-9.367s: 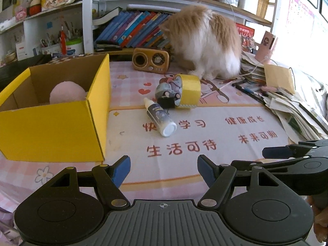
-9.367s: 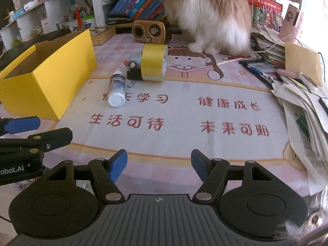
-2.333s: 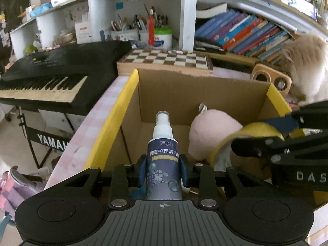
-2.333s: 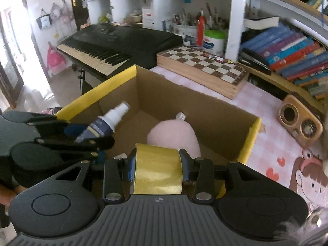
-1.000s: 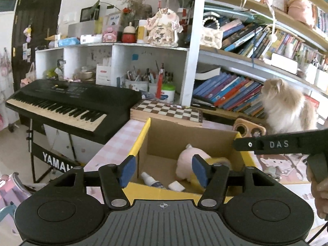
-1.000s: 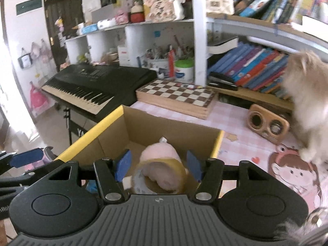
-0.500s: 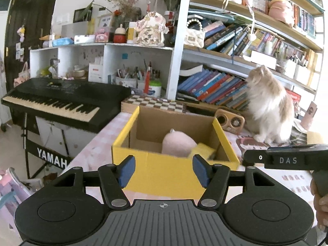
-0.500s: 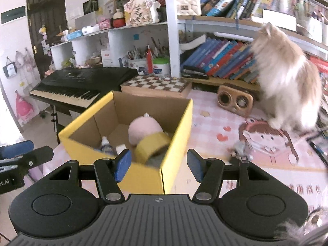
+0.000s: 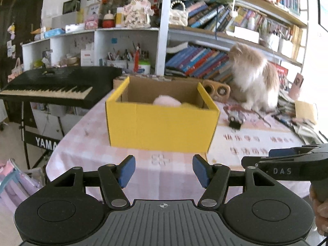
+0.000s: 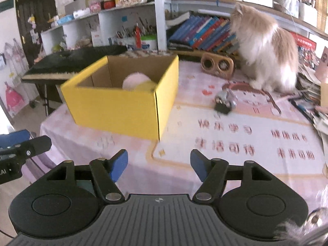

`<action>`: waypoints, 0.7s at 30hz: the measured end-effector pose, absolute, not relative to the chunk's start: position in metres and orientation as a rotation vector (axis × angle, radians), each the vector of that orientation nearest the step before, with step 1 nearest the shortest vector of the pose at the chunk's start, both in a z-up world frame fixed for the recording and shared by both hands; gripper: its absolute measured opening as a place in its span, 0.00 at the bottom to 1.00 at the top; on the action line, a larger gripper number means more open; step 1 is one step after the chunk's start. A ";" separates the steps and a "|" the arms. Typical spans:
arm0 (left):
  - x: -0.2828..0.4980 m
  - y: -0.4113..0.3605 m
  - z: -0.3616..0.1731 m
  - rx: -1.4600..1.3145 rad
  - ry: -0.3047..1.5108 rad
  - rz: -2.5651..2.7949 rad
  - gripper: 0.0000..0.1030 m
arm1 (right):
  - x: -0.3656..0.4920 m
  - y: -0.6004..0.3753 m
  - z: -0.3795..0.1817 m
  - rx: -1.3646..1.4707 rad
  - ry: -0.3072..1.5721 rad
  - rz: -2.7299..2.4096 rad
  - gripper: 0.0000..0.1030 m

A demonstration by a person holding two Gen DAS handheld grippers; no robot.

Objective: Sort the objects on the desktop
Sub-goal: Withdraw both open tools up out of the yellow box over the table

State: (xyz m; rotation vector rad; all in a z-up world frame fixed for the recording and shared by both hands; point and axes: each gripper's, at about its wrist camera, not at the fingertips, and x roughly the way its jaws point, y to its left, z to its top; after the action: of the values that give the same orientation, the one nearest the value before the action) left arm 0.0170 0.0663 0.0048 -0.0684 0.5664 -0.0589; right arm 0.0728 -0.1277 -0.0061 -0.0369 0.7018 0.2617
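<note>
A yellow cardboard box [image 9: 162, 127] [image 10: 121, 106] stands on the pink tablecloth, well ahead of both grippers. Over its rim show a pink plush ball [image 9: 167, 100] [image 10: 134, 80] and the yellow tape roll [image 10: 146, 86]. The spray bottle is hidden inside the box. A small toy car with a black clip [image 9: 235, 120] [image 10: 224, 103] lies on the cloth right of the box. My left gripper [image 9: 164, 171] is open and empty. My right gripper [image 10: 158, 166] holds nothing and its jaws are opening.
A fluffy cat [image 9: 254, 78] [image 10: 264, 47] sits at the back right beside a wooden radio [image 9: 217, 89] [image 10: 217, 63]. Paper piles [image 9: 307, 127] line the right edge. A black keyboard [image 9: 51, 86] stands left of the table, bookshelves [image 9: 201, 61] behind.
Both grippers have pulled back from above the box towards the table's near edge, so the box now looks smaller and farther. The right jaws stand slightly wider.
</note>
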 end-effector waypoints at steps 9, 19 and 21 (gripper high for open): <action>0.001 0.058 -0.018 -0.072 0.660 -0.065 0.69 | 0.045 -0.126 -0.029 -0.067 0.785 0.252 0.66; 0.007 0.039 -0.023 -0.040 0.685 -0.145 0.72 | 0.039 -0.142 -0.034 -0.055 0.808 0.190 0.71; 0.009 0.033 -0.024 -0.034 0.690 -0.162 0.72 | 0.039 -0.147 -0.034 -0.049 0.811 0.175 0.72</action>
State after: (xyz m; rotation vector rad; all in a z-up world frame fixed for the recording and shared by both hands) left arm 0.0095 0.0333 -0.0238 -0.0343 0.6902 -0.1623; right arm 0.0389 -0.1468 -0.0344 -0.0490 0.8115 0.1752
